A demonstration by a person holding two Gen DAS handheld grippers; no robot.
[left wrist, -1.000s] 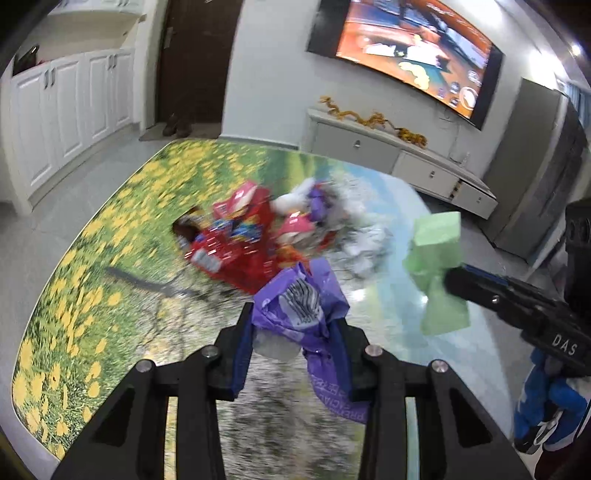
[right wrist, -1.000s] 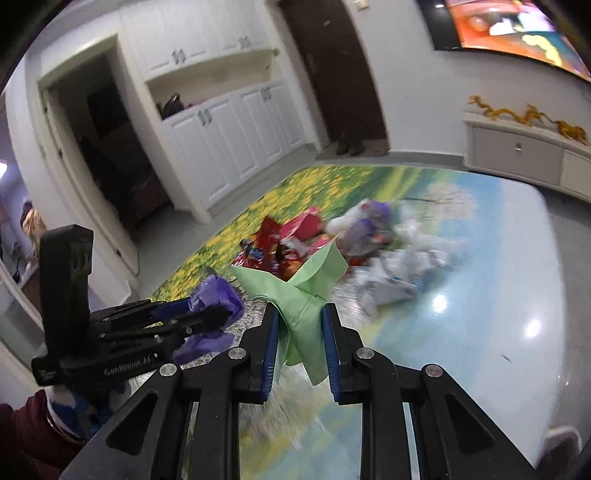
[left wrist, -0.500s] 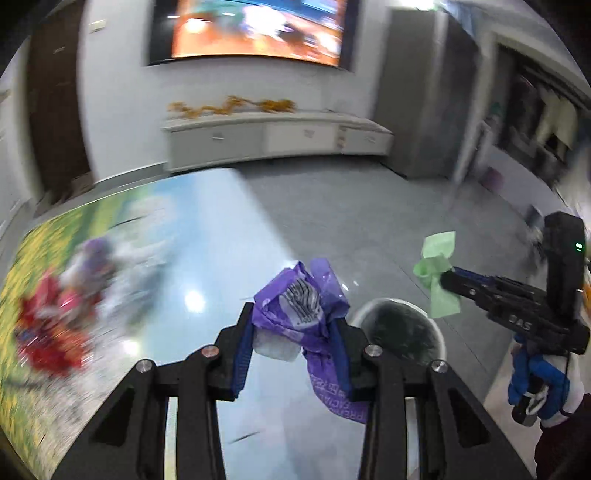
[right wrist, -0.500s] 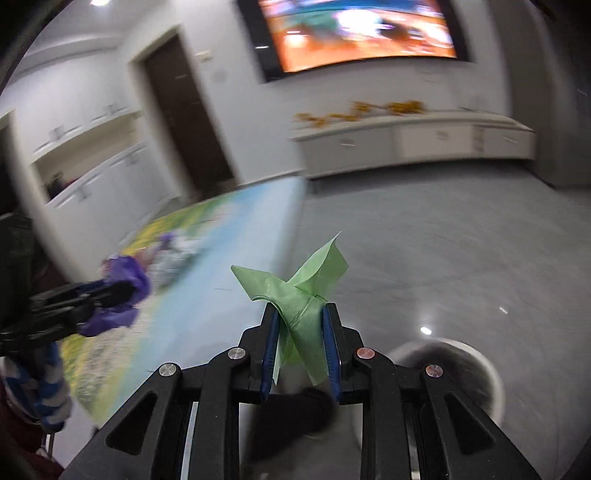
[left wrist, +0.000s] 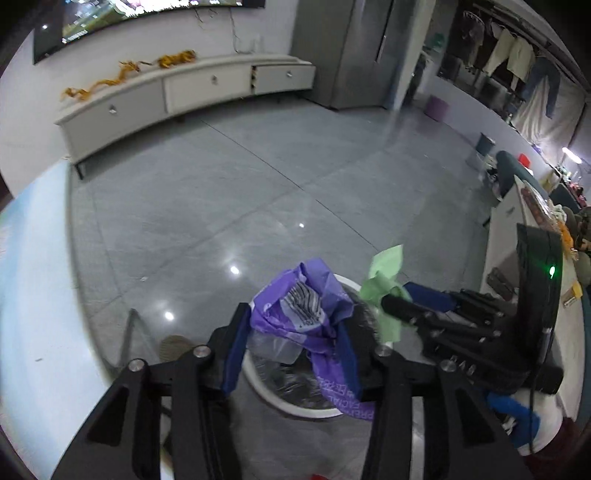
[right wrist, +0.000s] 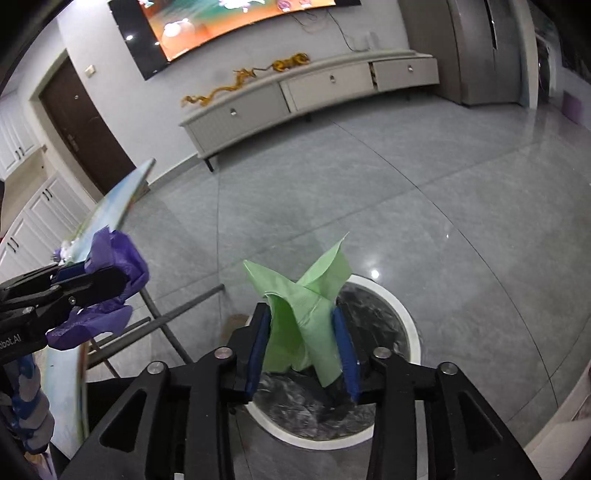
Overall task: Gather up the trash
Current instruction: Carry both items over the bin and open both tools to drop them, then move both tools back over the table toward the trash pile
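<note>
1. Left gripper (left wrist: 291,350) pinches a crinkly purple wrapper (left wrist: 306,314), barcode showing, text too cut off to read.
2. Right gripper (right wrist: 303,350) clamps folded green paper (right wrist: 306,306).
3. Both hang above the round white-rimmed, black-lined bin (right wrist: 402,314).

A low white cabinet (right wrist: 310,99) with a gold dragon ornament (right wrist: 236,83) stands beneath a wall screen (right wrist: 221,22).

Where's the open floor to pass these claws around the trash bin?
Bare grey floor runs from the bin out to the TV cabinet. It is tight over the bin, where the left claw with the purple wrapper and the right claw with green paper meet, and by the table legs.
</note>
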